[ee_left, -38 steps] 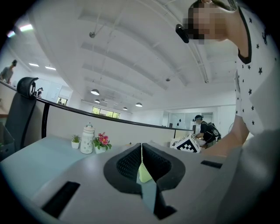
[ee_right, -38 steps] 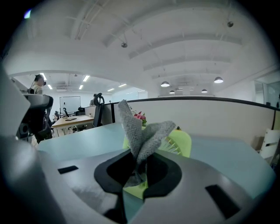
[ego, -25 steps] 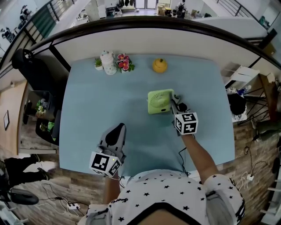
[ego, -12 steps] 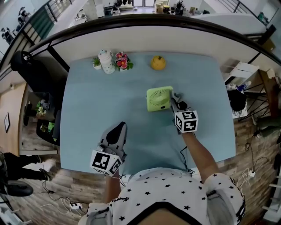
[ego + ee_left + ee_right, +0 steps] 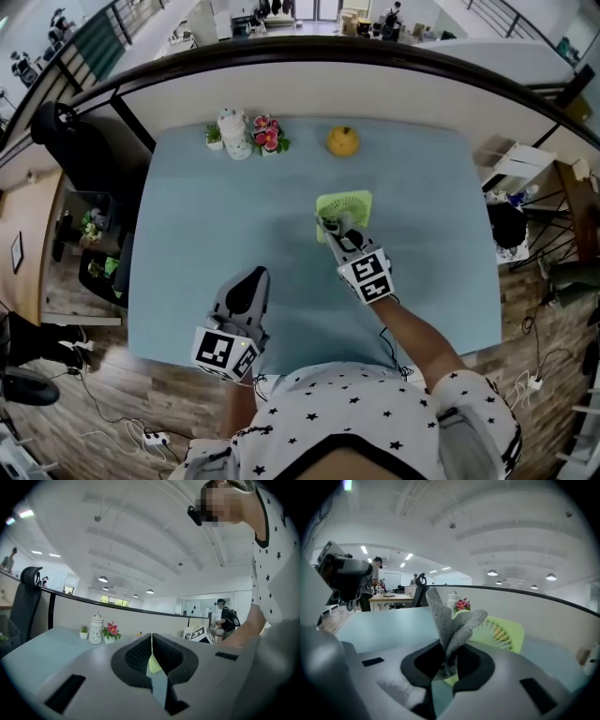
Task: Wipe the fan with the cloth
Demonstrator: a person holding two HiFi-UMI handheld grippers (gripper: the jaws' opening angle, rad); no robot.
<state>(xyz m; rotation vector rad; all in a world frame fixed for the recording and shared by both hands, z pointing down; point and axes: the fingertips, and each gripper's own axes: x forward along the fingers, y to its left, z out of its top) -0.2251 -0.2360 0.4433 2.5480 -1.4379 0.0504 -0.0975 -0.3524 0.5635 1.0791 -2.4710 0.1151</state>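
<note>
A small light-green fan (image 5: 347, 205) stands on the pale blue table (image 5: 187, 234), right of the middle. My right gripper (image 5: 331, 224) is at the fan's near left corner, shut on a grey knitted cloth (image 5: 449, 620). In the right gripper view the cloth sticks up from the jaws, and the fan (image 5: 502, 633) with its white grille is just behind it. My left gripper (image 5: 249, 277) rests shut near the table's front edge with nothing in it. In the left gripper view only a green sliver of the fan (image 5: 153, 663) shows past the closed left gripper (image 5: 151, 641).
Along the table's far edge stand a white jar (image 5: 231, 132), a tiny potted plant (image 5: 212, 136), pink flowers (image 5: 267, 133) and a yellow-orange ornament (image 5: 342, 141). A low partition wall (image 5: 309, 89) runs behind them. A black office chair (image 5: 58, 131) stands at the left.
My right gripper has swung from the fan's right side across to its near left corner, carrying the cloth. The left gripper has stayed where it was.
</note>
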